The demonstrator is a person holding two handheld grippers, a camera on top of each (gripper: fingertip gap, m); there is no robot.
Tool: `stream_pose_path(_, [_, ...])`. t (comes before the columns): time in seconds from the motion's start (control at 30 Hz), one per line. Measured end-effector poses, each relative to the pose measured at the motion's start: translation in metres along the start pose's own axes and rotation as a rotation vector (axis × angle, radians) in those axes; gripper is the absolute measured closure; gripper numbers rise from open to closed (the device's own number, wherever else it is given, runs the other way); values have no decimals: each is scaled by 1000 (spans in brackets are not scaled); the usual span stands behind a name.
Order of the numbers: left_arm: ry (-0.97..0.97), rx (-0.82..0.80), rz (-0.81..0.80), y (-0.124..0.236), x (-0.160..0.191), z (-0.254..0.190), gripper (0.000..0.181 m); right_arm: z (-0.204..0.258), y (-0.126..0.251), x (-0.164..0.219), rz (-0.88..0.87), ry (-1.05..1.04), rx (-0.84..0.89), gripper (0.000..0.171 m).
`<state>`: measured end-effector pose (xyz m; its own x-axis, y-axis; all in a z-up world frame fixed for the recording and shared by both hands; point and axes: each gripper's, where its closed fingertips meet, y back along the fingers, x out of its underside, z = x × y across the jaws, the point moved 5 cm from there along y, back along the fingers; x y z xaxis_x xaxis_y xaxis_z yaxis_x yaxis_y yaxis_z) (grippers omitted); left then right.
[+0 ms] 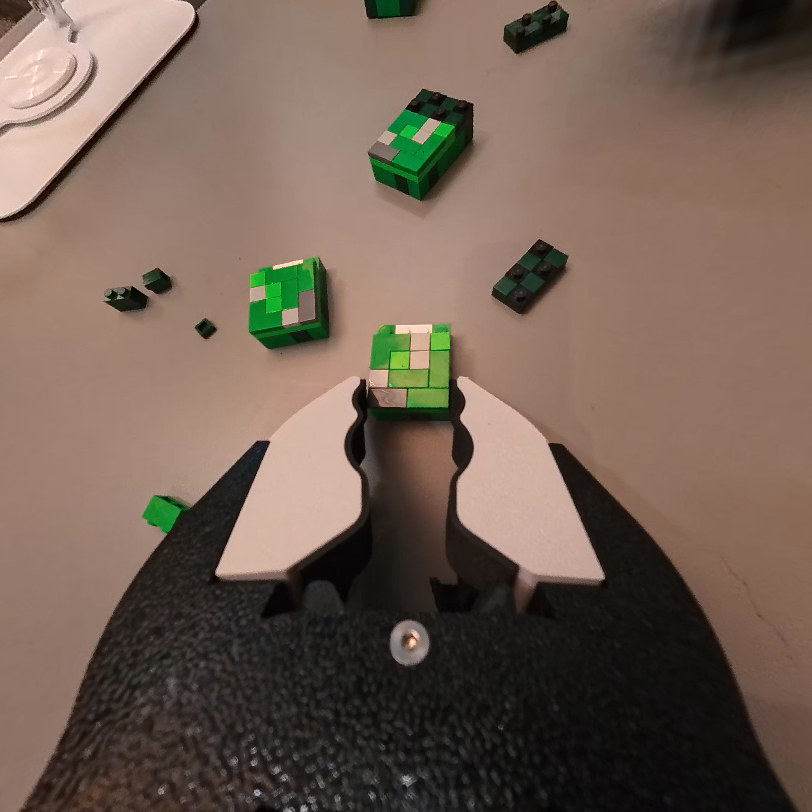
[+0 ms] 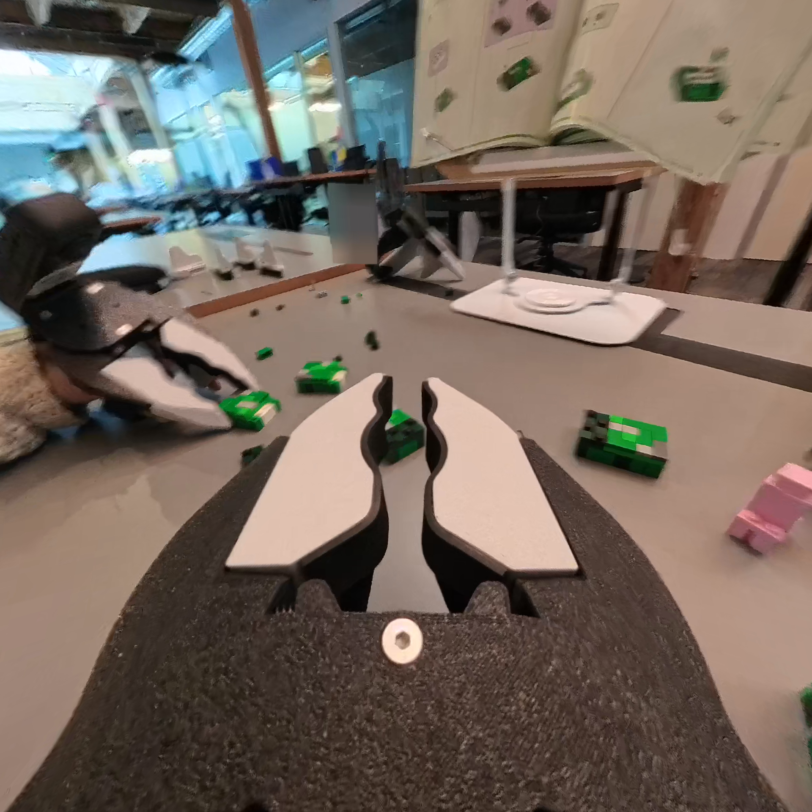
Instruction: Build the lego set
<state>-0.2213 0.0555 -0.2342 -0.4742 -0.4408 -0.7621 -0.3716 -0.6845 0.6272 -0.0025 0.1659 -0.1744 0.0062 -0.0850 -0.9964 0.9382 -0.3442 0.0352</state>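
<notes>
In the left wrist view my left gripper [image 1: 411, 386] lies low on the grey table, its two fingertips pressed against the sides of a small green block with white and grey tiles [image 1: 411, 364]. The right wrist view shows the same gripper [image 2: 228, 406] at the left, on that block [image 2: 252, 408]. My right gripper [image 2: 406, 382] hovers above the table, empty, with a narrow gap between its fingers. A green and dark piece [image 2: 402, 435] lies on the table behind that gap. A similar green block [image 1: 288, 303] and a longer one with dark studs [image 1: 422, 145] lie farther off.
A dark green plate [image 1: 529, 277], a dark brick [image 1: 536, 26], small dark pieces [image 1: 125, 299] and a bright green brick [image 1: 162, 512] lie scattered. A white stand base [image 2: 558, 312] holds an open instruction booklet [image 2: 615, 74]. A pink pig model [image 2: 777, 509] stands at the right.
</notes>
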Motion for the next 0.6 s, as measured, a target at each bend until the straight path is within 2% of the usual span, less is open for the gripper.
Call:
stream_pose_path(0.1, [-1, 1, 0, 0, 0, 0, 146, 24, -6, 14, 205, 37, -267, 154])
stream_pose_path(0.23, [1, 3, 1, 0, 0, 0, 146, 53, -20, 32, 421, 47, -467, 139])
stream_pose_path(0.37, [1, 3, 1, 0, 0, 0, 146, 67, -39, 46, 552, 133, -516, 131])
stream_pose_path(0.47, [1, 3, 1, 0, 0, 0, 146, 76, -52, 51, 606, 108, -586, 131])
stream_pose_path(0.6, [1, 3, 0, 0, 0, 0, 146, 78, -63, 57, 672, 132, -592, 130])
